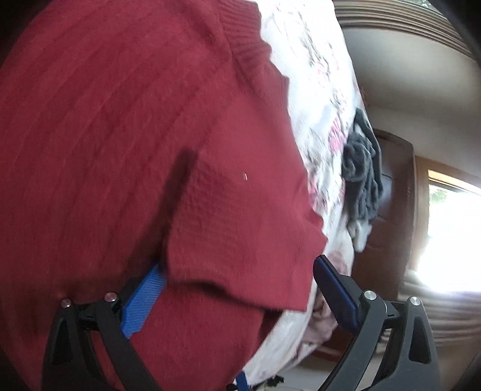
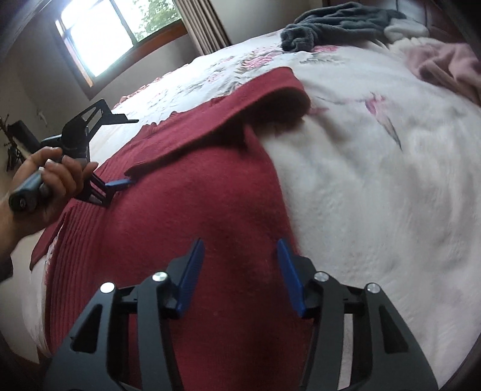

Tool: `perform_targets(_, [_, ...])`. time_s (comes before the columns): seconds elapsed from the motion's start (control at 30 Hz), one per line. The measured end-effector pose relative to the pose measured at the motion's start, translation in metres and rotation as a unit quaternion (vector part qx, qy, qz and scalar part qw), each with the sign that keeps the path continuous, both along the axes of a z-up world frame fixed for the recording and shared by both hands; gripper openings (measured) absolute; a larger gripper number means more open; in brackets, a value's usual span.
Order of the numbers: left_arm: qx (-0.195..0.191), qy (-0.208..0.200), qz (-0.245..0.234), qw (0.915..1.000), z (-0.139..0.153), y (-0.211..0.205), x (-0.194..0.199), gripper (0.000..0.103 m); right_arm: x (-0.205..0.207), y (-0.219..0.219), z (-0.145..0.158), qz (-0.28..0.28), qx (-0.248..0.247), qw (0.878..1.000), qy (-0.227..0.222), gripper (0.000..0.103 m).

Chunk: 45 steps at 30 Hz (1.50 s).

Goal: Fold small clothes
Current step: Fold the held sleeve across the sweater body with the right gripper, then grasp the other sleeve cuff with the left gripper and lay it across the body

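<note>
Red knitwear, a ribbed sweater [image 2: 192,210], lies spread on a bed covered by a white floral bedspread [image 2: 375,186]. One sleeve or side flap is folded across the body, its far edge raised in a soft arch with dark shadow underneath; what lies under that arch cannot be made out. The near hem runs out of view behind the right gripper's frame.

In the left wrist view the sweater [image 1: 120,150] fills most of the picture, and a loose flap hangs between the blue pads. The left gripper [image 1: 237,288] stands wide open; its left pad is partly buried under the flap, so the tip is hidden. From the right wrist view that same left gripper [image 2: 120,182] shows one blue pad slipped just under the folded edge, while a hand [image 2: 51,177] grasps its handle.

The right gripper [image 2: 240,270] hovers over the sweater's body with fingers apart, holding nothing.

Near the far edge of the bed lie a grey garment [image 2: 330,24] and a pink cloth [image 2: 445,66], both blurred and cut off by the frame. A window [image 2: 120,33] glares white, washing out detail beside the curtain [image 2: 201,24].
</note>
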State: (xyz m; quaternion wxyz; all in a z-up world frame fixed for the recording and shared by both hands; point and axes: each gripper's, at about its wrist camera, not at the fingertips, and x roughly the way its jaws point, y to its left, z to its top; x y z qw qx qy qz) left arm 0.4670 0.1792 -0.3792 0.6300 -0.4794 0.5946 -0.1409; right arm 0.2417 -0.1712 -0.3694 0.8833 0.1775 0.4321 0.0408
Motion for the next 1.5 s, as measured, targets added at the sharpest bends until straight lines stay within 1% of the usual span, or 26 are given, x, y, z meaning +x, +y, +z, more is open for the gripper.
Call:
perform_targets(0.03, [0.016, -0.004, -0.003, 0.9999, 0.003, -0.001, 0.003, 0.091, -0.001, -0.002, -0.003, -0.003, 0.007, 1.0, -0.001, 0.047])
perform_targets(0.07, [0.03, -0.007, -0.01, 0.9995, 0.006, -0.002, 0.005, 0.079, 0.0, -0.004, -0.005, -0.005, 0.014, 1.0, 0.002, 0.046])
perform_targets(0.1, [0.057, -0.005, -0.026, 0.998, 0.008, -0.005, 0.01, 0.036, -0.002, -0.007, -0.006, -0.01, 0.02, 1.0, 0.001, 0.044])
perform_targets(0.13, [0.068, -0.003, -0.032, 0.9971, 0.008, -0.006, 0.013, 0.01, -0.002, -0.008, -0.009, -0.016, 0.022, 1.0, 0.005, 0.04])
perform_targets(0.23, [0.085, -0.012, -0.047, 0.9952, 0.016, -0.005, 0.019, 0.009, 0.0, -0.007, -0.011, -0.018, 0.022, 1.0, 0.009, 0.041])
perform_targets(0.27, [0.088, -0.022, -0.052, 0.9945, 0.022, -0.006, 0.02, 0.009, 0.0, -0.005, -0.011, -0.016, 0.019, 1.0, 0.008, 0.041])
perform_targets(0.37, [0.094, -0.068, -0.071, 0.9907, 0.058, -0.006, 0.032, 0.008, 0.001, -0.003, -0.01, -0.013, 0.013, 1.0, 0.008, 0.042])
perform_targets(0.43, [0.105, -0.11, -0.085, 0.9847, 0.094, -0.002, 0.042, 0.008, 0.001, -0.002, -0.01, -0.012, 0.01, 1.0, 0.008, 0.044])
perform_targets(0.5, [0.111, -0.138, -0.091, 0.98, 0.12, 0.004, 0.049, 0.008, 0.001, -0.001, -0.01, -0.011, 0.007, 1.0, 0.008, 0.044])
perform_targets(0.57, [0.121, -0.171, -0.098, 0.9728, 0.153, 0.016, 0.058, 0.008, 0.002, -0.001, -0.01, -0.01, 0.005, 1.0, 0.008, 0.044])
perform_targets(0.63, [0.135, -0.193, -0.102, 0.9666, 0.175, 0.031, 0.063, 0.008, 0.002, -0.001, -0.01, -0.011, 0.005, 1.0, 0.008, 0.044])
perform_targets(0.7, [0.15, -0.205, -0.099, 0.9621, 0.188, 0.048, 0.068, 0.008, 0.002, -0.001, -0.01, -0.011, 0.004, 1.0, 0.008, 0.044])
perform_targets(0.73, [0.153, -0.206, -0.096, 0.9616, 0.191, 0.054, 0.072, 0.008, 0.002, 0.0, -0.01, -0.011, 0.003, 1.0, 0.008, 0.044])
perform_targets(0.83, [0.164, -0.201, -0.086, 0.9619, 0.186, 0.081, 0.075, 0.008, 0.004, -0.001, -0.011, -0.01, 0.002, 1.0, 0.009, 0.044])
perform_targets(0.9, [0.172, -0.189, -0.079, 0.9635, 0.172, 0.098, 0.074, 0.008, 0.003, -0.001, -0.011, -0.01, 0.002, 1.0, 0.009, 0.044])
perform_targets(1.0, [0.177, -0.158, -0.064, 0.9694, 0.136, 0.125, 0.066, 0.008, 0.003, -0.001, -0.011, -0.01, 0.0, 1.0, 0.009, 0.044])
perform_targets(1.03, [0.177, -0.142, -0.058, 0.9723, 0.117, 0.139, 0.061, 0.008, 0.003, -0.001, -0.011, -0.01, 0.0, 1.0, 0.009, 0.044])
perform_targets(1.07, [0.177, -0.134, -0.054, 0.9736, 0.107, 0.143, 0.058, 0.008, 0.003, -0.001, -0.011, -0.01, -0.001, 1.0, 0.009, 0.044])
perform_targets(1.1, [0.179, -0.121, -0.05, 0.9752, 0.09, 0.152, 0.054, 0.008, 0.003, 0.0, -0.011, -0.01, -0.002, 1.0, 0.009, 0.044])
perform_targets(1.17, [0.18, -0.101, -0.04, 0.9777, 0.065, 0.163, 0.047, 0.008, 0.003, 0.0, -0.011, -0.009, -0.003, 1.0, 0.009, 0.045])
perform_targets(1.3, [0.193, -0.064, -0.03, 0.9786, 0.029, 0.177, 0.038, 0.008, 0.004, 0.0, -0.01, -0.009, -0.004, 1.0, 0.01, 0.045])
perform_targets(1.37, [0.209, -0.046, -0.017, 0.9767, 0.023, 0.182, 0.034, 0.017, 0.005, 0.0, -0.01, -0.008, -0.004, 1.0, 0.011, 0.045])
perform_targets(1.4, [0.234, -0.036, 0.005, 0.9716, 0.027, 0.19, 0.029, 0.02, 0.005, -0.001, -0.011, -0.007, -0.004, 1.0, 0.011, 0.045])
perform_targets(1.43, [0.251, -0.04, 0.021, 0.967, 0.036, 0.195, 0.024, 0.022, 0.005, -0.001, -0.01, -0.007, -0.004, 1.0, 0.011, 0.045])
perform_targets(1.47, [0.251, -0.056, 0.03, 0.9659, 0.047, 0.196, 0.02, 0.027, 0.005, -0.001, -0.01, -0.007, -0.003, 1.0, 0.011, 0.045])
perform_targets(1.5, [0.237, -0.091, 0.041, 0.9663, 0.062, 0.194, 0.014, 0.041, 0.005, 0.0, -0.011, -0.007, -0.004, 1.0, 0.01, 0.045])
